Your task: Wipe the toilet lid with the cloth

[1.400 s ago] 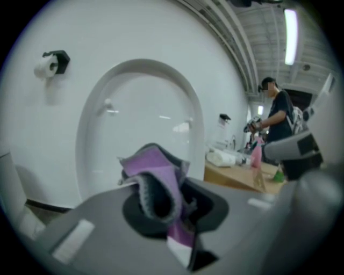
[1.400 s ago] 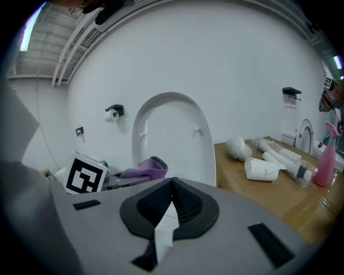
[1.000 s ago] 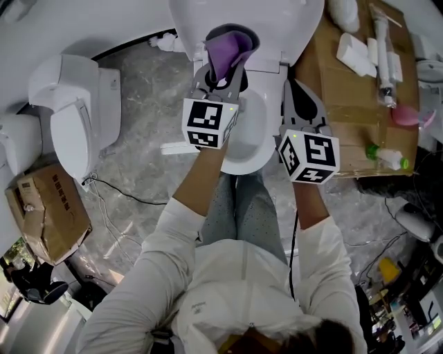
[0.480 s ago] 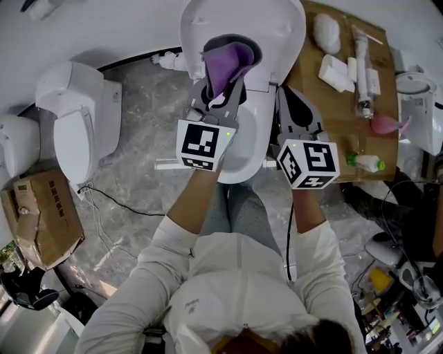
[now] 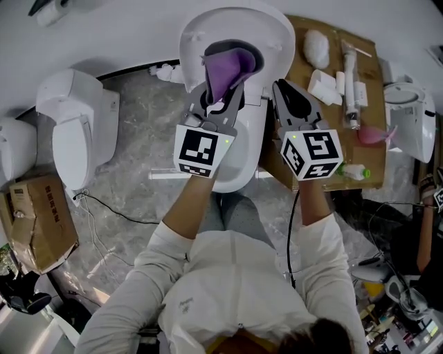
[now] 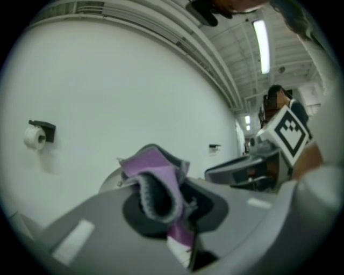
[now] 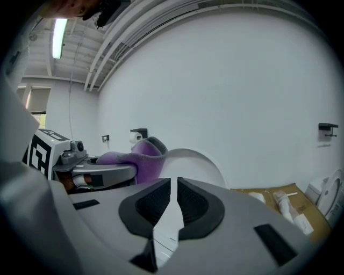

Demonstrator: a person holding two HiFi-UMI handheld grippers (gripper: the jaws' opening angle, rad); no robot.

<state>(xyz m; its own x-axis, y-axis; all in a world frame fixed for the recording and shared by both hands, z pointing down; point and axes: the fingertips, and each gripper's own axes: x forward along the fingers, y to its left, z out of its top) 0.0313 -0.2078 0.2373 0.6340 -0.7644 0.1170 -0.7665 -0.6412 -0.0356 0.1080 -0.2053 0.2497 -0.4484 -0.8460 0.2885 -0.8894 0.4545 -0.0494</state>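
L gripper (image 5: 223, 95): fingers clamped on the purple cloth (image 5: 228, 63). The cloth is bunched up and sticks out past the fingertips, w/ a grey inner side showing in the left gripper view. In the head view it sits in front of the inner face of the raised toilet lid (image 5: 239, 21), about mid-lid. Can't tell if it's touching the lid or just off it.

R gripper (image 5: 282, 88): nothing between the fingers, which are almost together w/ only a thin slit and just starting to open. It's held just beside the L one, near the lid's right edge and not touching it. Both grippers point roughly level at the lid and the white wall behind it.

The toilet bowl (image 5: 239, 162) is below the grippers, w/ the person's legs right in front of it.

Other stuff:
- sheet of cardboard (image 5: 374, 135) on the floor right of the toilet, w/ white parts, a pink thing and a bottle w/ green cap (image 5: 353, 171) on it
- 2nd toilet (image 5: 76, 124) well off to the left, lid down
- cardboard box (image 5: 38, 221) on the floor near the 2nd toilet
- paper roll (image 6: 35, 138) on a wall holder, seen in the left gripper view
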